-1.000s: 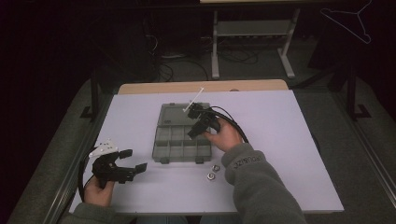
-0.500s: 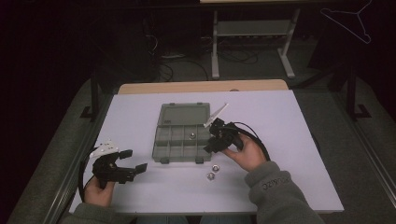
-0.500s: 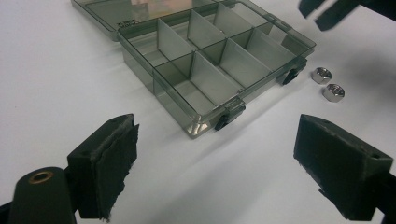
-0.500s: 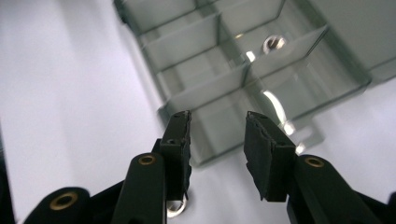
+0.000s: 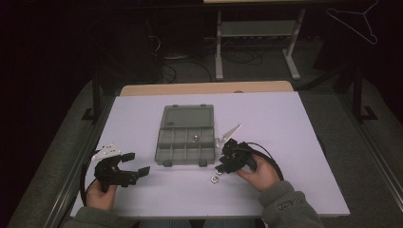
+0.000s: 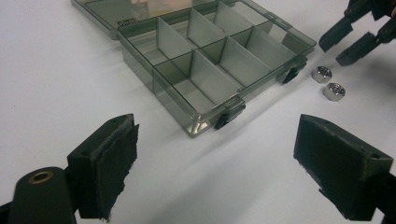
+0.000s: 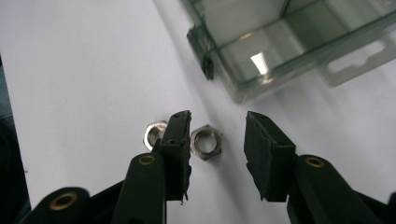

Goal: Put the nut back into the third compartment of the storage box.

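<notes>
Right gripper [image 7: 217, 135], frame centre: fingers part-open, straddling one nut [image 7: 207, 142] on the white surface [image 7: 70, 70]; second nut [image 7: 153, 134] just outside the left finger. Nothing gripped. Left gripper [image 5: 135, 164], lower left of high view: fingers wide open, empty. Open box [image 5: 185, 137] mid-frame, a small nut [image 5: 194, 138] in one compartment.

Small white lettering on grey sleeve cuff [image 5: 286, 205], not legible

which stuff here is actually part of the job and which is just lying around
In the job:
- right hand-held gripper, open over the nuts
- two nuts
- open compartment box, one nut inside

Lying about:
- left hand-held gripper, open, idle
- coat hanger
- metal stand
</notes>
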Demonstrator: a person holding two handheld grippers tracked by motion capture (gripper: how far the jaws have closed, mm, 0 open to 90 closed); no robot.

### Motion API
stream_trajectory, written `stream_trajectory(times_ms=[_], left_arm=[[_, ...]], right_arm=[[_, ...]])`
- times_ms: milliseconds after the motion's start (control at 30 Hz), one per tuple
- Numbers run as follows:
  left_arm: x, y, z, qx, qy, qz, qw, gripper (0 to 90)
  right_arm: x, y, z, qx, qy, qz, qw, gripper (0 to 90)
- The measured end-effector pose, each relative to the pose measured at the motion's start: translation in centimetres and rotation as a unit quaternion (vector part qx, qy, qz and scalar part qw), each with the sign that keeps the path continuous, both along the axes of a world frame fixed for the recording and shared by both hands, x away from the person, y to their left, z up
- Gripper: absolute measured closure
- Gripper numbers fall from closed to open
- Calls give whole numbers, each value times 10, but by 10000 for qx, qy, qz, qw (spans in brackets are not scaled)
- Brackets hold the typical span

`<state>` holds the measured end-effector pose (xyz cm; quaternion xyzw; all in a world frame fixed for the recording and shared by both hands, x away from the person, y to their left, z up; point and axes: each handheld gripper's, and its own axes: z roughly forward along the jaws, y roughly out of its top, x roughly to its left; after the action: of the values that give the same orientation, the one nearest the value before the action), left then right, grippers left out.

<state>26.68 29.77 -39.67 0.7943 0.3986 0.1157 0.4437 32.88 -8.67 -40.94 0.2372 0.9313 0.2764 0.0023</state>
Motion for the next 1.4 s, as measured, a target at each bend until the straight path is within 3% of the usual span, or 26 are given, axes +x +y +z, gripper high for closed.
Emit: stream_trajectory(times_ms=[167,233,400,600,967,1100,1400], left_arm=[[0,0,0,39,-11,-31,10000,128],[0,0,0,32,2,-22,10000,128],[0,0,0,14,-1,-14,10000,128],[0,0,0,7,-3,-11,10000,128],[0,0,0,31,-7,-23,10000,128],[0,0,0,29,-6,-21,10000,128],[0,-1,0,-29,3,15,10000,128]], right_arm=[[-3,1,-9,-41,48,29,10000,597],[-4,5,-15,-225,63,92,9997,598],[-5,11,-18,-386,1,164,9991,614],[-6,12,-18,-462,-141,190,9987,670],[-4,8,-16,-417,-26,185,9990,693],[-4,5,-9,-296,12,112,9995,693],[7,10,27,-174,-243,201,9994,694]])
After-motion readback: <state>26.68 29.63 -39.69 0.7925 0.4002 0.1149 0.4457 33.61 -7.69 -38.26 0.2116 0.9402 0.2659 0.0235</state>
